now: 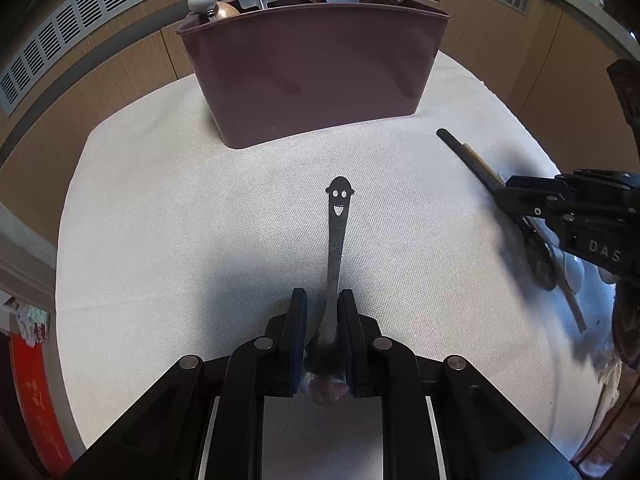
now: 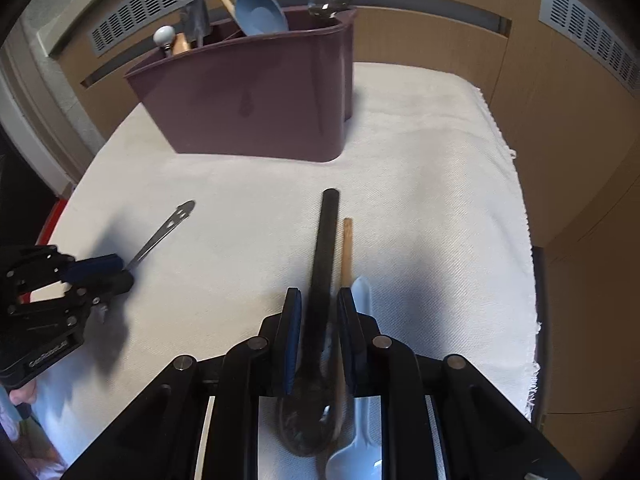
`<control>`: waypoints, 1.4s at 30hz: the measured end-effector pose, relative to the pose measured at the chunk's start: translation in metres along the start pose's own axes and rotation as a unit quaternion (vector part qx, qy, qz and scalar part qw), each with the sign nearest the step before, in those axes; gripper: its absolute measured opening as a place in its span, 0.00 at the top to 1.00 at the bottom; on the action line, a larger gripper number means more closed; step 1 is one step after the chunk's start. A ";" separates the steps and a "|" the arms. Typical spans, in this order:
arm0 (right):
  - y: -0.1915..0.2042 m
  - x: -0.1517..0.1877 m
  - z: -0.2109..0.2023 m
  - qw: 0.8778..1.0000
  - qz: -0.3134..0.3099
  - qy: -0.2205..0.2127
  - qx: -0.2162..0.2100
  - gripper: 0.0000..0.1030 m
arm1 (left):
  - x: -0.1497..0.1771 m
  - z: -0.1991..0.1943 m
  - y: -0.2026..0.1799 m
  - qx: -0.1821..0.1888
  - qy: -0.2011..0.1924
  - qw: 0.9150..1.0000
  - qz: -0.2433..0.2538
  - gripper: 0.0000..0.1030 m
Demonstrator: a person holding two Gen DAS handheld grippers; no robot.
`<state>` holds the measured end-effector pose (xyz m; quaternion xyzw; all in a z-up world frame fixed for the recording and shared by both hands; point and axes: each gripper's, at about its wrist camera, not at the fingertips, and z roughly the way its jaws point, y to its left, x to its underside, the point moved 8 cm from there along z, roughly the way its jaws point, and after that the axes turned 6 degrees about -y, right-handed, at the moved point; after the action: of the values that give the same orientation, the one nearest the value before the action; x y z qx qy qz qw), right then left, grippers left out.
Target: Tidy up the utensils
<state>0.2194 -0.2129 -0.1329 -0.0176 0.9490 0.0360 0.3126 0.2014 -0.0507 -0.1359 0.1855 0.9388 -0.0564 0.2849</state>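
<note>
A metal spoon with a smiling face cut into its handle (image 1: 335, 236) points toward a maroon utensil bin (image 1: 312, 80). My left gripper (image 1: 323, 306) is shut on it near the bowl. In the right wrist view that same gripper (image 2: 102, 276) sits at the left with the spoon (image 2: 160, 236) sticking out. My right gripper (image 2: 319, 304) is shut on a long black spoon (image 2: 326, 240), whose bowl is blurred under the fingers. From the left wrist view, the right gripper (image 1: 516, 204) clamps the black spoon (image 1: 468, 160) at the right.
The bin (image 2: 256, 104) holds several utensils, among them a blue spoon (image 2: 260, 14) and a white knob (image 2: 164, 36). A wooden stick (image 2: 346, 248) and a white plastic spoon (image 2: 362, 296) lie beside the black spoon on the white cloth (image 2: 440, 200). Wooden panels surround the table.
</note>
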 end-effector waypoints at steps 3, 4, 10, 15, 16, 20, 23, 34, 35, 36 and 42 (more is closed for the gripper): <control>0.007 -0.005 0.005 1.000 -0.009 0.000 -0.008 0.81 | 0.001 -0.002 0.005 0.010 -0.003 1.000 -0.008 0.83; 0.011 -0.005 0.010 1.000 -0.012 0.010 -0.017 0.81 | 0.002 -0.003 0.005 0.013 -0.004 1.000 -0.011 0.83; 0.023 -0.012 0.017 0.999 -0.033 0.007 -0.013 0.80 | 0.003 -0.005 0.010 0.022 -0.007 1.000 -0.019 0.82; 0.030 -0.013 0.019 0.998 -0.070 -0.001 -0.009 0.81 | 0.000 -0.003 0.010 0.028 -0.001 0.999 -0.024 0.81; 0.029 -0.014 0.018 0.998 -0.070 -0.001 -0.010 0.86 | -0.003 0.001 0.008 0.029 0.002 0.999 -0.025 0.80; 0.029 -0.011 0.011 0.998 -0.060 -0.006 -0.018 0.89 | -0.008 0.004 0.006 0.031 0.018 0.999 -0.021 0.80; 0.026 -0.008 0.003 0.998 -0.045 -0.015 -0.028 0.89 | -0.014 0.008 0.005 0.031 0.031 0.999 -0.010 0.79; 0.011 -0.011 -0.019 0.997 -0.004 -0.056 -0.044 0.89 | -0.050 0.023 -0.002 0.019 0.023 1.000 0.005 0.91; 0.010 -0.012 -0.026 0.997 0.000 -0.065 -0.047 0.89 | -0.051 0.017 -0.002 0.022 0.008 1.000 0.001 0.91; 0.009 -0.012 -0.031 0.996 0.003 -0.072 -0.049 0.89 | -0.051 0.009 -0.002 0.025 -0.012 1.000 -0.005 0.91; 0.015 -0.012 -0.064 0.992 0.009 -0.109 -0.055 0.89 | -0.050 -0.061 0.005 0.041 -0.141 0.987 -0.058 0.91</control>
<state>0.1910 -0.2027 -0.0737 -0.0219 0.9058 0.0924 0.4129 0.2106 -0.0486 -0.0575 0.1327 0.8954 -0.1372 0.4023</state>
